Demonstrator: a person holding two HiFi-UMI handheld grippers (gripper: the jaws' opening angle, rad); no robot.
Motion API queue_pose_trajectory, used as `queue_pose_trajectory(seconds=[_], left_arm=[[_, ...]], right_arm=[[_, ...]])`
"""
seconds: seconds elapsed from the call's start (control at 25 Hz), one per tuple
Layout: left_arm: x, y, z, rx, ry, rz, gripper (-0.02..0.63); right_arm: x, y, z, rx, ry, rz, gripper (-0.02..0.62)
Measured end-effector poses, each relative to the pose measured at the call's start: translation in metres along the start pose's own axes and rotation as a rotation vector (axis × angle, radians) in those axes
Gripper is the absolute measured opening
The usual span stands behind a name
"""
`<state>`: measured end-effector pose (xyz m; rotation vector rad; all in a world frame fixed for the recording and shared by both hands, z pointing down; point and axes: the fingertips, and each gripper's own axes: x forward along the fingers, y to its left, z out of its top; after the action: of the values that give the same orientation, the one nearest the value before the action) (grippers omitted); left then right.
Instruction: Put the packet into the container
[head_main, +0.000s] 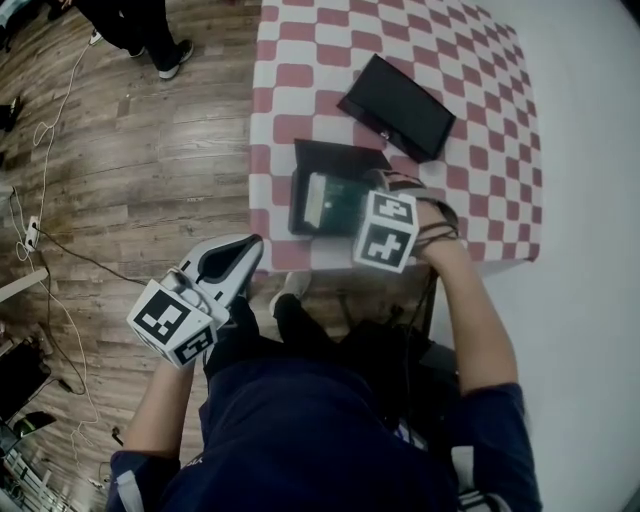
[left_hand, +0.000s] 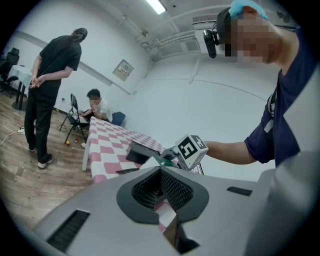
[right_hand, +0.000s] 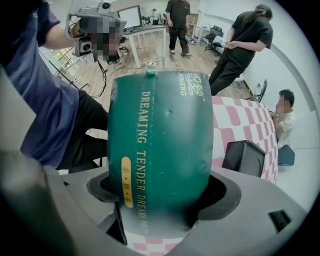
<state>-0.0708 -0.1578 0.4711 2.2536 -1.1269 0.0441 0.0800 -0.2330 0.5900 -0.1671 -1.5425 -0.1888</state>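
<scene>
A dark green packet (right_hand: 160, 135) with gold lettering stands between the jaws of my right gripper (right_hand: 162, 194), which is shut on it. In the head view the packet (head_main: 332, 200) sits over the open black container (head_main: 305, 190) near the table's front edge, with the right gripper (head_main: 352, 208) just right of it. I cannot tell whether the packet touches the container. My left gripper (head_main: 232, 262) hangs off the table over the floor, to the lower left. Its jaws meet at the tip with nothing in them (left_hand: 161, 175).
A second flat black box (head_main: 397, 106) lies farther back on the red-and-white checked table (head_main: 480, 150). Wooden floor lies left of the table, with cables (head_main: 45, 130). A person stands (left_hand: 50, 90) and another sits (left_hand: 97, 106) beyond the table's far end.
</scene>
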Motion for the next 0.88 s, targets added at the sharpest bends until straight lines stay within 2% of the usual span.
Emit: queue_pose_trajectory(seconds=[0.44, 0.64, 0.88], left_arm=[[0.003, 0.012, -0.007, -0.022, 0.008, -0.009, 0.025], [0.007, 0.010, -0.007, -0.022, 0.016, -0.017, 0.025], [0.009, 0.008, -0.010, -0.016, 0.031, -0.021, 0.025]], right_arm=[[0.009, -0.004, 0.002, -0.089, 0.084, 0.054, 0.448], [0.007, -0.001, 0.003, -0.066, 0.049, 0.076, 0.448], [0.007, -0.001, 0.005, -0.037, -0.003, 0.062, 0.448]])
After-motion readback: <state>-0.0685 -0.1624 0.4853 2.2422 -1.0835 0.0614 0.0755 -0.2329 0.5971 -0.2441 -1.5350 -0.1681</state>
